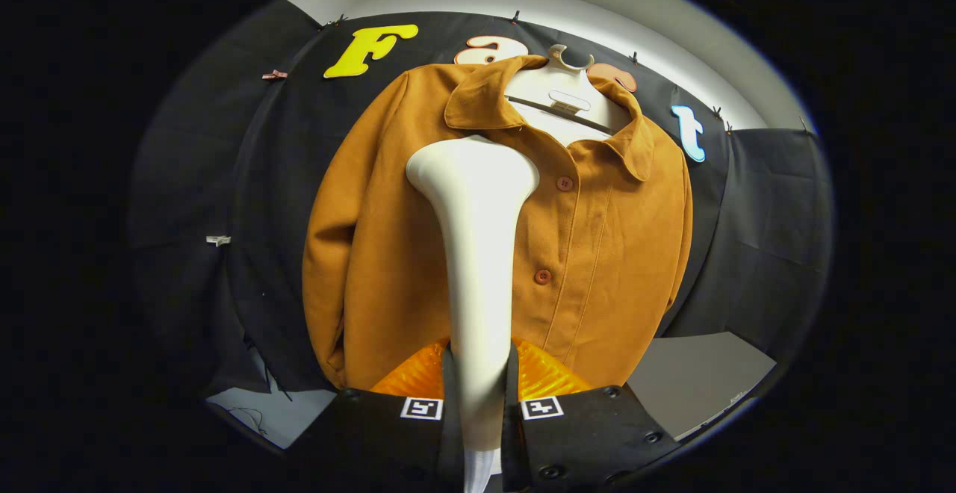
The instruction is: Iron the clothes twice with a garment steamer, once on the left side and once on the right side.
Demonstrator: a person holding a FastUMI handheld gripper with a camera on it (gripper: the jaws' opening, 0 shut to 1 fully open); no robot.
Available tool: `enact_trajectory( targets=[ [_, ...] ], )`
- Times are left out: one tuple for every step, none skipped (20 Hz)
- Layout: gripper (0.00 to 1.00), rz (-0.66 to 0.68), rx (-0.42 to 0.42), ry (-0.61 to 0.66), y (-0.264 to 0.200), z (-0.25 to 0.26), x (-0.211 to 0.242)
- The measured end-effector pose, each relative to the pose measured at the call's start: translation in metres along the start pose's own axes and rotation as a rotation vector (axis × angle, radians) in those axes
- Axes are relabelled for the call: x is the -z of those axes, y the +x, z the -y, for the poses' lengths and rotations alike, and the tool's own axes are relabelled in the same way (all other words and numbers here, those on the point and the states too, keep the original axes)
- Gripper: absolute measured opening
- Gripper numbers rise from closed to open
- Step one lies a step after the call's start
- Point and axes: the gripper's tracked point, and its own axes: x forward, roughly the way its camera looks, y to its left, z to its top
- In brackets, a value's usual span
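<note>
At the bottom centre of the frame I see my hand-held gripper (pixel 479 385), its two fingers pressed against either side of the white handle of the garment steamer (pixel 478 254) — a firm pinch, with the handle filling the gap between them. Each finger carries a small square marker on its near block.

From that grip the steamer rises straight up the middle of the frame, slim at the fingers and widening into a rounded head at about centre height. The head sits over the chest of the jacket (pixel 597 254), just below the collar on the frame's left side of the button line; from this angle I can't tell whether it touches the cloth or only hovers in front of it.

Beyond the fingers, the brown jacket hangs full-front across the centre of the frame, buttoned, with two buttons showing to the right of the steamer. One sleeve hangs down the left of centre, the other along the right. The collar lies open at upper centre, where a pale hanger (pixel 569 86) shows — its hook rising above the neckline.

Behind the jacket, black cloth covers the booth wall. At lower right, past the jacket's hem, a grey tabletop (pixel 702 377) shows.
</note>
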Motion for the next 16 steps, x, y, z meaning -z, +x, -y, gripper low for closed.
enact_trajectory(
  targets=[
    [0.23,0.001,0.002,-0.008,0.002,0.001,0.002],
    [0.23,-0.001,0.004,-0.015,0.003,0.0,0.006],
    [0.23,-0.004,0.003,-0.017,0.003,0.0,0.011],
    [0.23,-0.011,0.003,-0.019,0.003,0.0,0.017],
    [0.23,-0.018,0.003,-0.02,0.002,0.0,0.023],
    [0.23,-0.025,0.001,-0.022,0.002,-0.001,0.029],
    [0.23,-0.034,-0.002,-0.024,0.002,-0.002,0.036],
    [0.23,-0.044,-0.005,-0.024,0.001,-0.002,0.043],
    [0.23,-0.053,-0.007,-0.022,0.0,-0.003,0.05],
    [0.23,-0.062,-0.01,-0.017,-0.001,-0.003,0.057],
    [0.23,-0.072,-0.013,-0.015,-0.003,-0.004,0.065],
    [0.23,-0.083,-0.014,-0.016,-0.004,-0.005,0.072],
    [0.23,-0.094,-0.016,-0.018,-0.005,-0.005,0.08],
    [0.23,-0.109,-0.019,-0.021,-0.007,-0.006,0.089],
    [0.23,-0.122,-0.022,-0.022,-0.009,-0.007,0.097],
    [0.24,-0.134,-0.025,-0.022,-0.011,-0.008,0.105]
  ],
)
